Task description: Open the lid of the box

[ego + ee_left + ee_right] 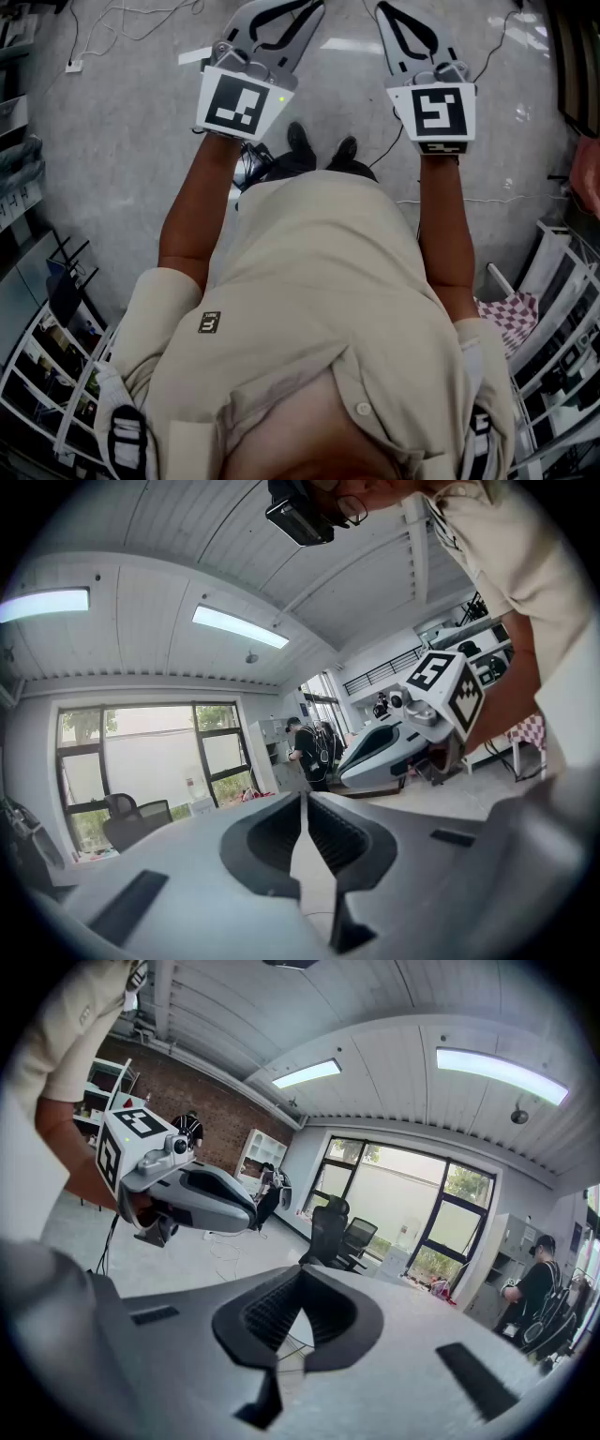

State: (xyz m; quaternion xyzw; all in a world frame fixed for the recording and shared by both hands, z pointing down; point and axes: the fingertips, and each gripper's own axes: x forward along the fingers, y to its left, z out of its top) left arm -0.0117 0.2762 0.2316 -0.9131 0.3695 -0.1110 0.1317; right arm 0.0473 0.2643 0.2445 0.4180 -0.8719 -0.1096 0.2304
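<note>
No box shows in any view. In the head view both grippers are held out in front of the person's body, above a grey floor (122, 122). My left gripper (281, 23) and my right gripper (410, 28) point away from the body, side by side. The left gripper view has my left gripper (305, 799) with jaws closed tip to tip and nothing between them; the other gripper (394, 742) hangs to its right. My right gripper (302, 1274) is likewise shut and empty in the right gripper view, where the left gripper (202, 1199) appears at the left.
Cables (141, 23) trail over the floor near the person's shoes (322, 150). Shelving (37, 309) stands at the left and racks with a checked cloth (511, 314) at the right. Office chairs (337, 1232), large windows (141, 761) and other people (309, 752) are farther off.
</note>
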